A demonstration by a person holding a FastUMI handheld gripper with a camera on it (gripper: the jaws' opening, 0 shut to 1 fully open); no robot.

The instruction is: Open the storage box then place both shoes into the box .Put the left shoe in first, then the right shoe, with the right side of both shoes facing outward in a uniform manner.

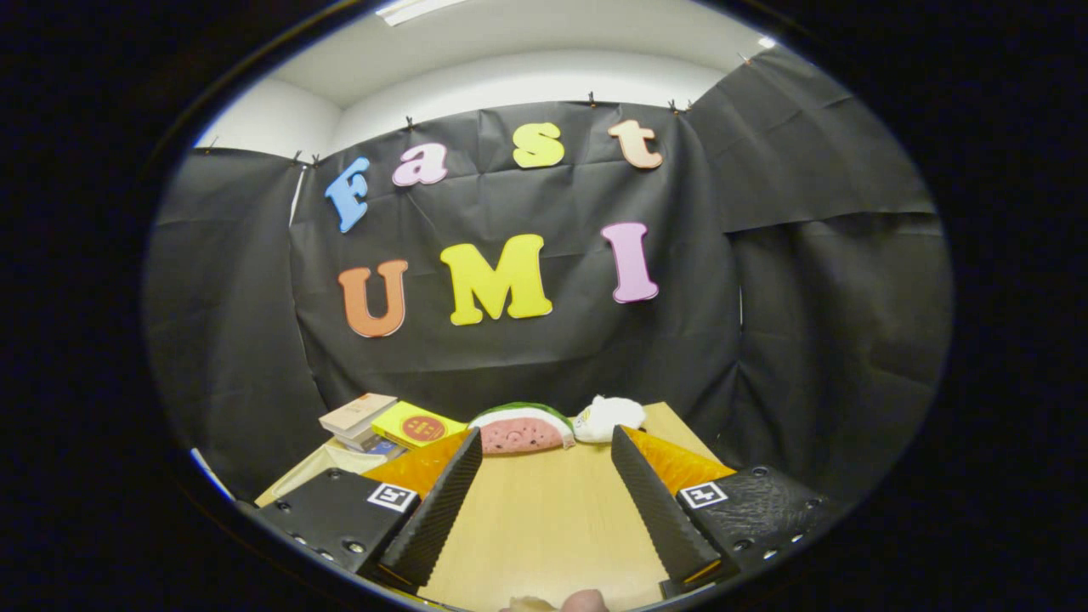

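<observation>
While gripper [546,484] gapes wide (holding nothing), bare table [544,510] between fingers, watermelon plush [520,429] beyond.

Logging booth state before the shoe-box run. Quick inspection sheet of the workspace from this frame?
Surface: wooden table, bare between the jaws.
Job's things: storage box and shoes nothing seen.
Clutter: watermelon-slice plush and white plush at the far edge, beyond the jaws; stacked books and a yellow box beyond the left jaw.
Grippers: gripper open, jaws wide apart, holding nothing, aimed over the table. Fingertips of a person at the near edge.
Cables: nothing seen.
Surroundings: black cloth wall behind and on both sides; white ceiling with a light above.
</observation>
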